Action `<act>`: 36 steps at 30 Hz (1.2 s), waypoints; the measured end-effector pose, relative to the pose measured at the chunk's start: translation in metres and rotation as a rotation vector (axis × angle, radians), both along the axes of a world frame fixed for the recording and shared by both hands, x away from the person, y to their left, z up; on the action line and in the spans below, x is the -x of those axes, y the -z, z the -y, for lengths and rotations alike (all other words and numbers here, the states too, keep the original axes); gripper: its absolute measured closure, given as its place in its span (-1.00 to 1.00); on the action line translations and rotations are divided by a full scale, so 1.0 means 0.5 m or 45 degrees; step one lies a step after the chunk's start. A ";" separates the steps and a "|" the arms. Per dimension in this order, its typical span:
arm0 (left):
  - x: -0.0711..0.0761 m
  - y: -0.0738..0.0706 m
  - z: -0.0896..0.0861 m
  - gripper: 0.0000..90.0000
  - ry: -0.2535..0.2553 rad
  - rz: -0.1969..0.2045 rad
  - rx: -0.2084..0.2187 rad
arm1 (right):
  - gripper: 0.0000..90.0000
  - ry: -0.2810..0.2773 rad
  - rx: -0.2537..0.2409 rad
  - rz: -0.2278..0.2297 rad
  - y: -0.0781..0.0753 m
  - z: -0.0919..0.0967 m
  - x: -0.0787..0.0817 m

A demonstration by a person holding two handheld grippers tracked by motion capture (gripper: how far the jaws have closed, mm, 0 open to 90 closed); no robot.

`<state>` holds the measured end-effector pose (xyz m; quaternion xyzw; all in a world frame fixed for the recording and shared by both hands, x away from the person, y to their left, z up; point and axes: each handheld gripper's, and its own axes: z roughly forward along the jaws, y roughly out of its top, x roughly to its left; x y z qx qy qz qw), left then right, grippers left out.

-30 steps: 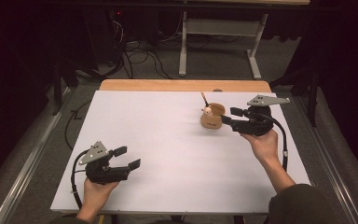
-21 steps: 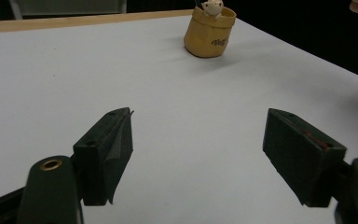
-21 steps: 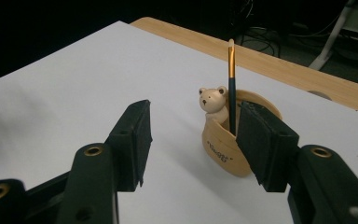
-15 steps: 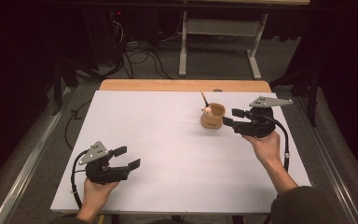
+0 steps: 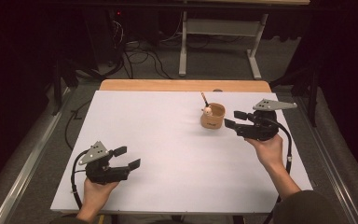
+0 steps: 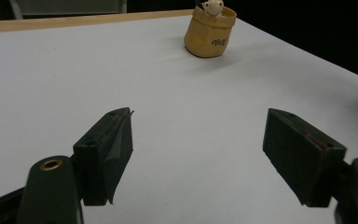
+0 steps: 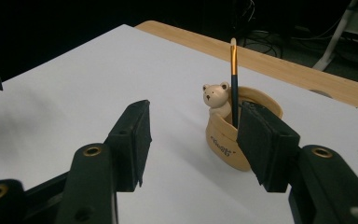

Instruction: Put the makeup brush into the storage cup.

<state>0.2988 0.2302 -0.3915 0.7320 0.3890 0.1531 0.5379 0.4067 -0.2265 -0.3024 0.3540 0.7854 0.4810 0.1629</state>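
Left tool [image 5: 129,157]: lower left of the high view, held low over the white bench [image 5: 168,140] in the person's left hand [image 5: 97,191]. Jaws stand wide apart with nothing between them; in the left gripper view bare bench surface shows in the gap.

Left tool cable [image 5: 76,177]: loops from the tool body down past the near bench edge at lower left.

Right hand [image 5: 266,150]: right of centre in the high view, forearm entering from the lower right corner.

Right tool [image 5: 234,119]: right-centre of the high view, pointing toward frame left at the cup. Jaws stand apart and clamp nothing. A grey three-cornered plate [image 5: 274,105] sits on top.

Cup [image 5: 213,116]: tan, upright on the bench, upper centre-right of the high view, just beside the right tool's tips and apart from them. In the right gripper view it stands beyond the jaws, right of centre, partly behind the right-hand jaw. In the left gripper view it stands at top centre, well apart from that tool.

Bear figure [image 7: 217,98]: pale, on the cup's rim, facing lower left in the right gripper view.

Brush [image 7: 233,79]: dark handle with a gold band, standing nearly upright in the cup, just beside the bear figure.

Wooden edge [image 5: 184,85]: strip along the far side of the bench, upper centre.
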 end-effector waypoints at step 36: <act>0.001 0.000 -0.001 -0.45 -0.004 -0.001 0.001 | 0.02 -0.005 -0.048 0.006 0.009 0.025 0.039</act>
